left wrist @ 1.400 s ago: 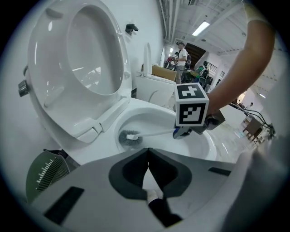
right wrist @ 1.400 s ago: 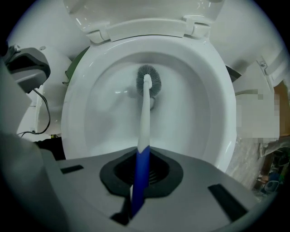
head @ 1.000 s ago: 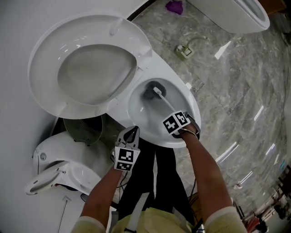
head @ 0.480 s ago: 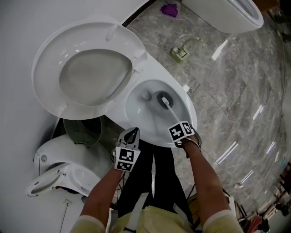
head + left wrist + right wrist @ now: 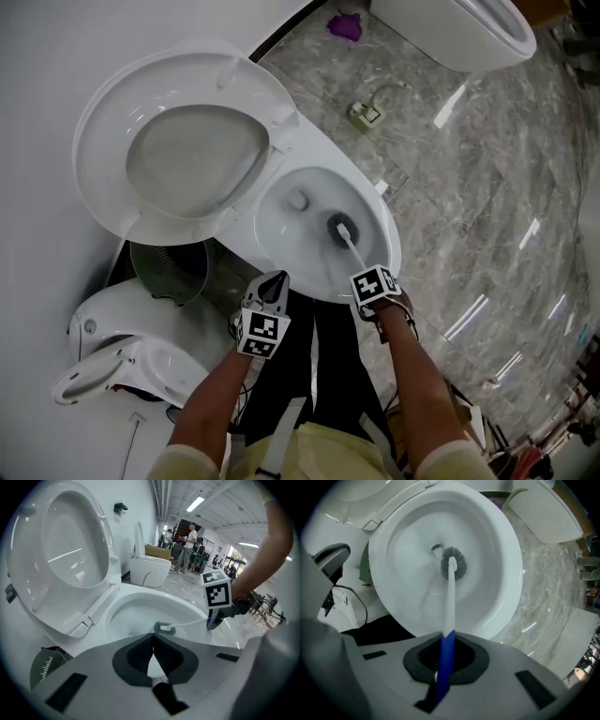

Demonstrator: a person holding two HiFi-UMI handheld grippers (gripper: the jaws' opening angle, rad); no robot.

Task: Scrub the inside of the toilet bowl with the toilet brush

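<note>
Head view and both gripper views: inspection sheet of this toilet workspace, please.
Surface: marble floor, grey and glossy.
Job's things: toilet bowl with lid raised; toilet brush head down inside the bowl.
Clutter: small green item with a cord and purple item, both on the floor; green bin beside the toilet.
Grippers: left gripper shut, empty, by the bowl's front; right gripper shut on the brush handle.
Cables: black cable beside the bowl.
Surroundings: second toilet nearby; people standing far off.
</note>
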